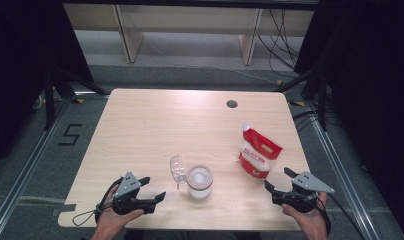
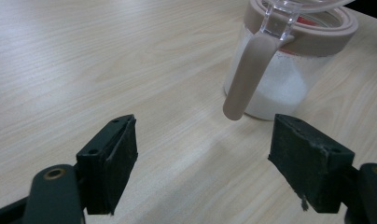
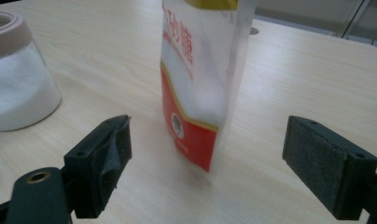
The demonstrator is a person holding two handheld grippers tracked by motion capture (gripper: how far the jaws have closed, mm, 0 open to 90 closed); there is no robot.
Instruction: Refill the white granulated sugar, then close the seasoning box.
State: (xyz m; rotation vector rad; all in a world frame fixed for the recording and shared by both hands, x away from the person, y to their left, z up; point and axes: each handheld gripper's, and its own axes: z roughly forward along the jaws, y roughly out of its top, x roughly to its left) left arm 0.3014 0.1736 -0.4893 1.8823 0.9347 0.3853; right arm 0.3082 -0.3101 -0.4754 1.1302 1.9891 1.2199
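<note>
Red and white, the sugar pouch (image 1: pixel 258 152) stood upright on the right part of the table (image 1: pixel 155 125), just ahead of the right tongs (image 1: pixel 280 181), while the glass jar (image 1: pixel 199 182) of white grains sat near the front middle with its clear hinged lid (image 1: pixel 177 168) swung open to its left. Judging by this layout, the work in hand looked like taking up the pouch to pour into the jar. To do that well, the right tongs would probably need to close around the pouch's middle, above the red band, firmly enough to stop the soft film slipping yet not so hard as to buckle it; the left tongs (image 1: pixel 151 189) might steady the jar by its wall below the beige collar, keeping clear of the dangling latch strap (image 2: pixel 246 78). Both tongs were spread wide and held nothing. In the right gripper view the pouch (image 3: pixel 199 79) stood between the pads but beyond them, untouched. In the left gripper view the jar (image 2: pixel 289 65) lay ahead toward the right pad (image 2: pixel 308 165), apart from it
</note>
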